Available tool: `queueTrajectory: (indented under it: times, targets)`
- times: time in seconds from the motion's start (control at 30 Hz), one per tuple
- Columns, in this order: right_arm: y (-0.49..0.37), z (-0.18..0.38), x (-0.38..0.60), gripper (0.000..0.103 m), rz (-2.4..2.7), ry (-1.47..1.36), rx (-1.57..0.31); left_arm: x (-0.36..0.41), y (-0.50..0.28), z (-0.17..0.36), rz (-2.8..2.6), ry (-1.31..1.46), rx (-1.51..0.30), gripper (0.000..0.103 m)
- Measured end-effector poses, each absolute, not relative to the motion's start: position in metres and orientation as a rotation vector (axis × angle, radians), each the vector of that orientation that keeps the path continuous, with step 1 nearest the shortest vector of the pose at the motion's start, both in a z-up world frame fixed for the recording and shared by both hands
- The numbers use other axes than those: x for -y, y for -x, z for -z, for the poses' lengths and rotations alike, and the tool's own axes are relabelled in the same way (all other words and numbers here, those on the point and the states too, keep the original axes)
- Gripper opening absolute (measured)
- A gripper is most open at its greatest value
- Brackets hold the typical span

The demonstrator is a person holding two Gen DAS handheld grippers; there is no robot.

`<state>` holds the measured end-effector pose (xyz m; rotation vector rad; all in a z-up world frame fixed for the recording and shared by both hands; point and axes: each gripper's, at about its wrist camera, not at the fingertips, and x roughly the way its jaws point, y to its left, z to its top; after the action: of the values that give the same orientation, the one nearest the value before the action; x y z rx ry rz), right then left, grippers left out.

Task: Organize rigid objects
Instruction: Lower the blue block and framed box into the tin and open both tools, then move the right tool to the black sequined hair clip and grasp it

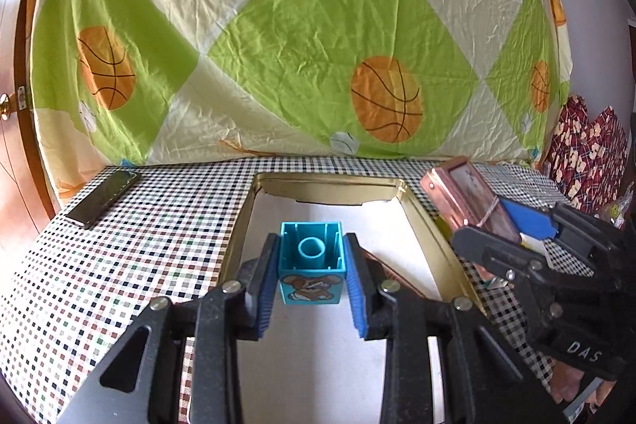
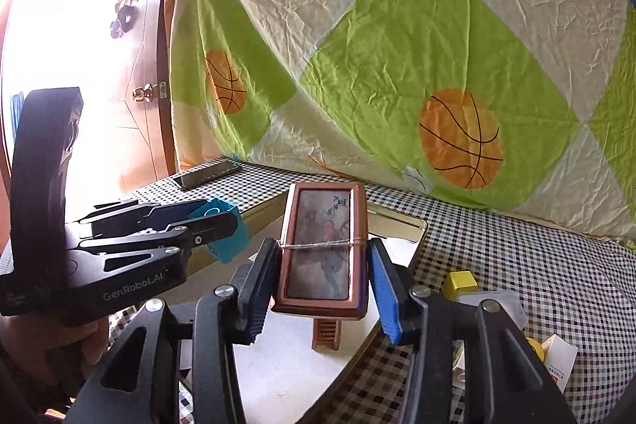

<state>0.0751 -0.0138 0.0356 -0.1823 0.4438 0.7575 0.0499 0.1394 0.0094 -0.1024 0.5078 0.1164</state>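
Observation:
My left gripper (image 1: pixel 311 267) is shut on a teal toy block (image 1: pixel 310 261) with a cartoon picture, held above the open gold tin tray (image 1: pixel 421 221). It also shows in the right wrist view (image 2: pixel 222 231). My right gripper (image 2: pixel 324 265) is shut on a copper-coloured flat box (image 2: pixel 322 249) tied with string, held above the tray's right side; the box also shows in the left wrist view (image 1: pixel 469 199). A brown comb-like piece (image 2: pixel 328 334) lies on the tray's white floor under the box.
A dark phone-like slab (image 1: pixel 104 198) lies at the table's far left corner. A yellow block (image 2: pixel 460 283) and small packets (image 2: pixel 556 356) lie right of the tray on the checked cloth (image 1: pixel 139 265). A basketball-print sheet (image 1: pixel 318 46) hangs behind. A wooden door (image 2: pixel 119 66) stands left.

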Motion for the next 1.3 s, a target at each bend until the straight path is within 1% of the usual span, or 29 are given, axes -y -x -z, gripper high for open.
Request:
queueTrajectory:
  times: [0.33,0.53,0.57,0.63,0.67,0.73,0.77,0.8,0.83,0.93,1.0,1.13,1.3]
  targets:
    - [-0.122,-0.011,-0.018,0.048,-0.732,0.245,-0.585,-0.141,-0.091,-0.002,-0.107,0.026,-0.687,0.03]
    - [-0.138,0.002,-0.026,0.049,-0.707,0.255,-0.627,-0.137,-0.102,0.01,-0.132,0.001,-0.744,0.031]
    - [-0.139,0.002,-0.025,0.05,-0.709,0.251,-0.633,-0.137,-0.101,0.009,-0.136,0.002,-0.743,0.033]
    - [-0.135,-0.002,-0.018,0.055,-0.691,0.241,-0.619,-0.137,-0.096,0.007,-0.153,0.004,-0.732,0.049]
    - [-0.131,-0.005,-0.012,0.058,-0.686,0.231,-0.608,-0.137,-0.09,0.004,-0.156,0.011,-0.711,0.054]
    - [-0.122,-0.012,0.01,0.064,-0.695,0.198,-0.586,-0.136,-0.077,0.0,-0.142,0.04,-0.663,0.076]
    - [-0.116,-0.016,0.022,0.07,-0.698,0.186,-0.572,-0.135,-0.07,-0.003,-0.131,0.054,-0.637,0.082]
    - [-0.108,-0.018,0.036,0.073,-0.691,0.178,-0.555,-0.133,-0.061,-0.004,-0.127,0.066,-0.61,0.094]
    - [-0.099,-0.021,0.053,0.073,-0.678,0.17,-0.537,-0.13,-0.053,-0.005,-0.13,0.077,-0.581,0.101]
    - [-0.078,-0.023,0.1,0.078,-0.623,0.169,-0.503,-0.117,-0.031,-0.006,-0.128,0.112,-0.512,0.102]
    - [-0.068,-0.019,0.131,0.087,-0.567,0.173,-0.495,-0.104,-0.02,-0.005,-0.103,0.135,-0.478,0.102]
    - [-0.07,-0.006,0.167,0.089,-0.501,0.157,-0.58,-0.07,-0.012,0.0,-0.051,0.137,-0.458,0.102]
    - [-0.08,0.007,0.173,0.089,-0.519,0.135,-0.682,-0.034,-0.018,0.01,-0.007,0.097,-0.498,0.102]
